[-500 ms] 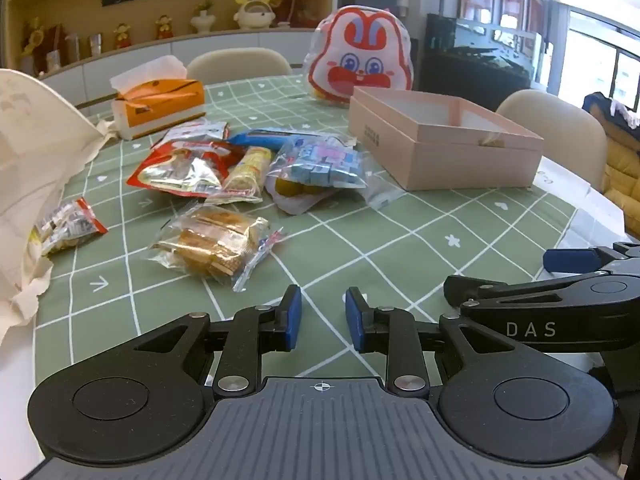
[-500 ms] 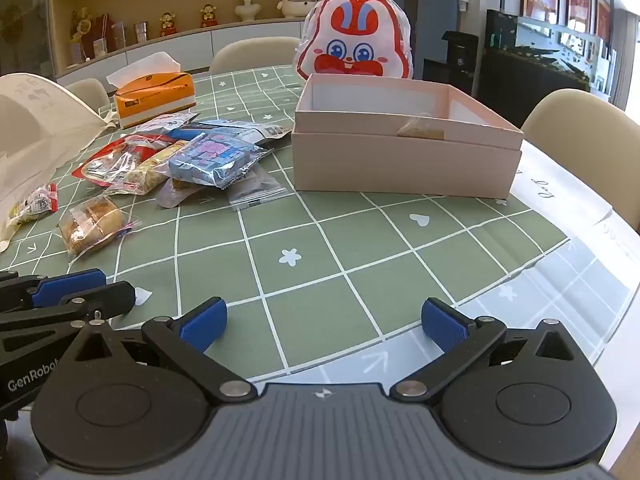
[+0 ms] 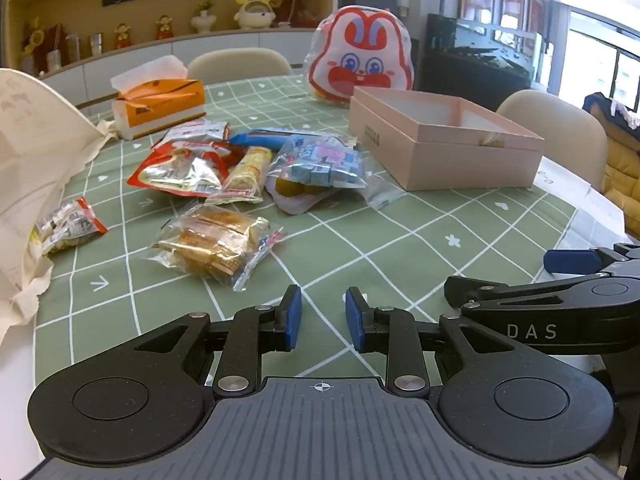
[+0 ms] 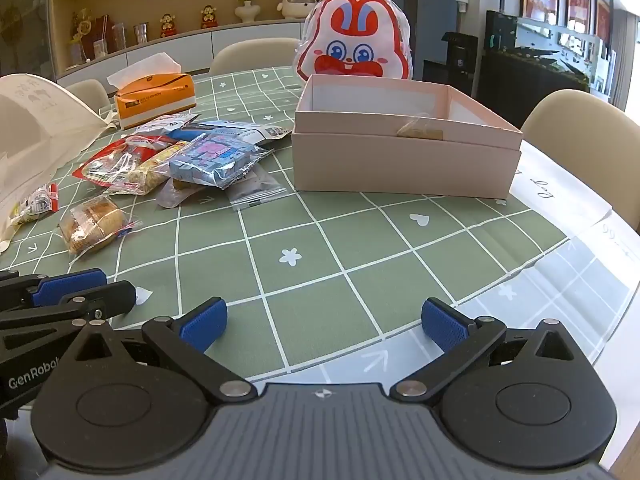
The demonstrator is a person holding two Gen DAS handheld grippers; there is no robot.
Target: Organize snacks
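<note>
The cream cloth bag (image 3: 24, 168) runs off the left edge in both wrist views, so its full shape cannot be told. A small red-edged clear packet (image 3: 68, 226) lies half under its fold. In the snack pile near the tabletop's far left edge, a yellow-brown item (image 3: 294, 188) sits beneath the blue-and-pink cube packet (image 3: 324, 160) — what it is stays unclear. Behind the open pink cardboard box (image 4: 404, 160), the red-and-white rabbit-face bag (image 4: 356, 50) is hidden at its base. The small tan thing (image 4: 418, 132) on the box's near wall is too small to identify.
</note>
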